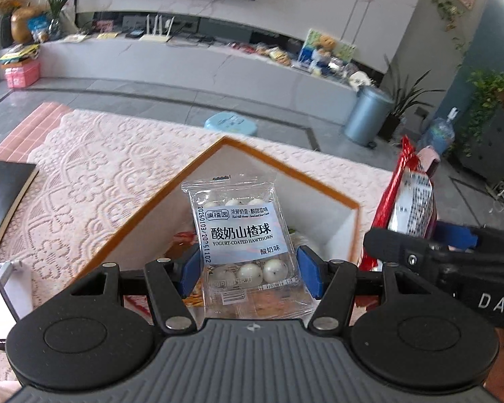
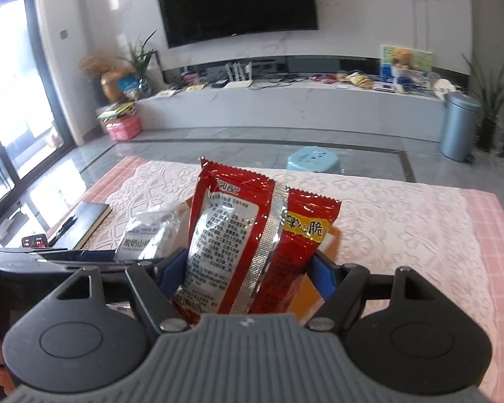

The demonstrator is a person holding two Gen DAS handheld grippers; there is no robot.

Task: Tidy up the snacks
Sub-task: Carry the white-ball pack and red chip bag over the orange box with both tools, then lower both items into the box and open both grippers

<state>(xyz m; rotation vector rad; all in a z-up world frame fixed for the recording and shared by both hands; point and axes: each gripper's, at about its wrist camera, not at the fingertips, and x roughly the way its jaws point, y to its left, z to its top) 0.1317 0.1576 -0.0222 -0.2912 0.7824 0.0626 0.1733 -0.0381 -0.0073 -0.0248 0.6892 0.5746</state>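
Note:
My left gripper [image 1: 250,273] is shut on a clear packet of yogurt-coated hawthorn balls [image 1: 243,235] and holds it upright above an open white box with an orange rim [image 1: 287,168]. Other snacks lie in the box under the packet. My right gripper [image 2: 248,277] is shut on a red snack packet [image 2: 252,241], held upright. That red packet also shows at the right of the left wrist view [image 1: 405,201], beside the box. The hawthorn packet shows to the left in the right wrist view [image 2: 148,235].
The box stands on a table with a pink lace cloth [image 1: 100,174]. A black notebook [image 1: 3,194] lies at the table's left. Beyond the table are a blue stool [image 1: 230,122], a grey bin [image 1: 368,116] and a TV bench [image 1: 191,57].

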